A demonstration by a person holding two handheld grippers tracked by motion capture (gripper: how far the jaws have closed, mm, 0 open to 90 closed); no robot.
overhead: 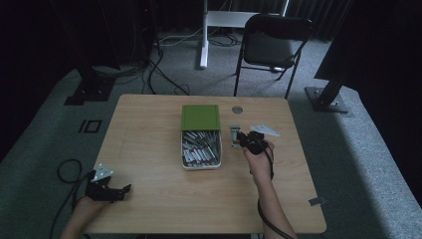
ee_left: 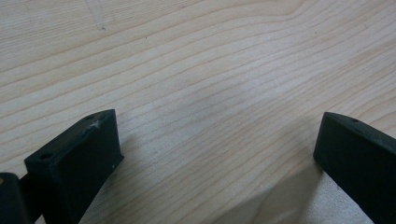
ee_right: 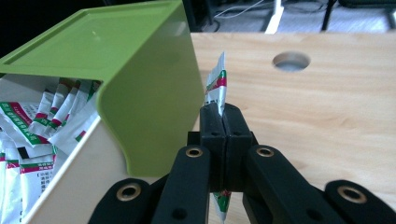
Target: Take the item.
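My right gripper [ee_right: 224, 116] clamped on a sachet [ee_right: 217, 84] beside the green-lidded box [ee_right: 140, 93], my left gripper [ee_left: 219, 154] wide apart over bare table [ee_left: 196, 70]

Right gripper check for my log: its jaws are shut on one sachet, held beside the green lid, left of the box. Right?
Not quite: the right gripper does clamp one sachet beside the green lid, but right of the box, as the high view shows.

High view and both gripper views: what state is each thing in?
Box: open, full of sachets.
Green lid: slid back, covering the box's far end.
Sachet: pinched upright beside the box.
Right gripper: shut on the sachet.
Left gripper: open, over bare table.
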